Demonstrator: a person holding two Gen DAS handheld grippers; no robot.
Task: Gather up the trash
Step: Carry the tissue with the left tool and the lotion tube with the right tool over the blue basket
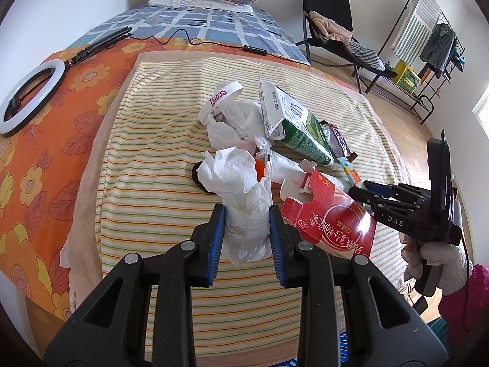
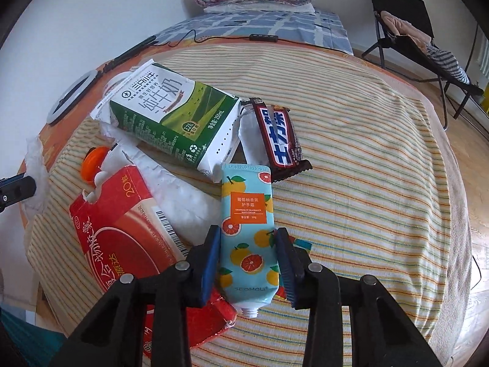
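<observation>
Crumpled tissue (image 1: pixel 247 229) sits pinched between the left gripper (image 1: pixel 247 226) fingers, low over the striped towel (image 1: pixel 152 214) on the bed. Right gripper (image 2: pixel 249 255) fingers straddle the grapefruit hand cream tube (image 2: pixel 249 232), apparently grasping it. Milk carton (image 2: pixel 174 116), red box (image 2: pixel 128 232) and candy wrapper (image 2: pixel 279 134) remain piled together, likely for collecting.
</observation>
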